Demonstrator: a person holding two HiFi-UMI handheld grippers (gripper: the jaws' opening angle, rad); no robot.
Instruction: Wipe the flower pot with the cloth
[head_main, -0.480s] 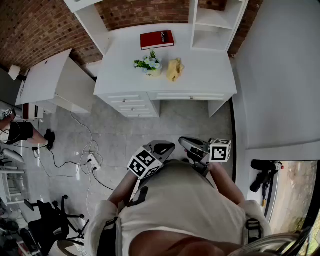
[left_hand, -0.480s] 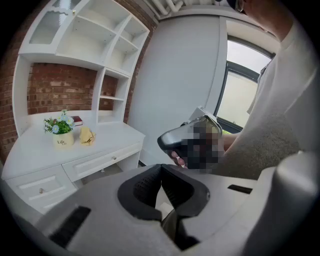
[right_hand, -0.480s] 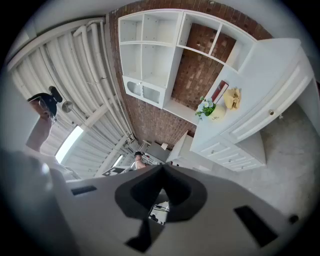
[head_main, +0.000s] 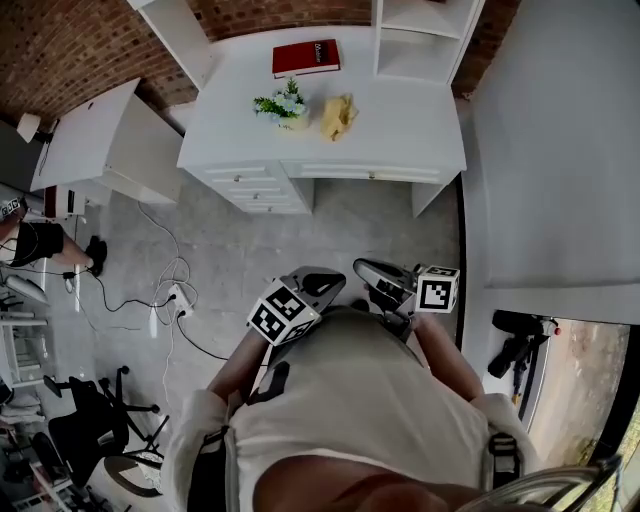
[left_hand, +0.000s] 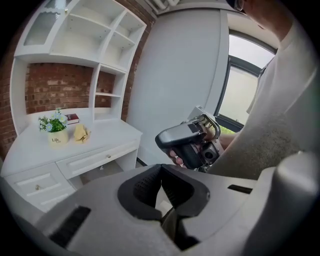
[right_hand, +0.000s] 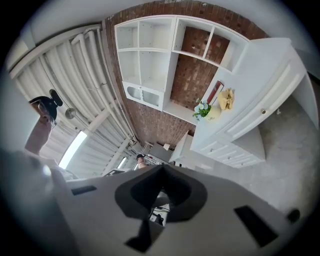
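A small cream flower pot (head_main: 283, 108) with green leaves and pale flowers stands on the white desk (head_main: 400, 130) far ahead of me. A crumpled yellow cloth (head_main: 337, 115) lies just right of it. The pot (left_hand: 56, 137) and the cloth (left_hand: 81, 133) show small in the left gripper view, and the pot (right_hand: 209, 113) and cloth (right_hand: 226, 99) show in the right gripper view too. My left gripper (head_main: 318, 283) and right gripper (head_main: 372, 272) are held close to my chest, far from the desk. Both are shut with nothing between the jaws.
A red book (head_main: 306, 57) lies at the back of the desk, beside white shelving (head_main: 425, 40). A second white desk (head_main: 100, 145) stands at the left. Cables and a power strip (head_main: 168, 305) lie on the grey floor. A white wall (head_main: 550, 150) runs along the right.
The desk with the pot and cloth has shifted slightly up and left in the head view. Both grippers stay shut near my chest.
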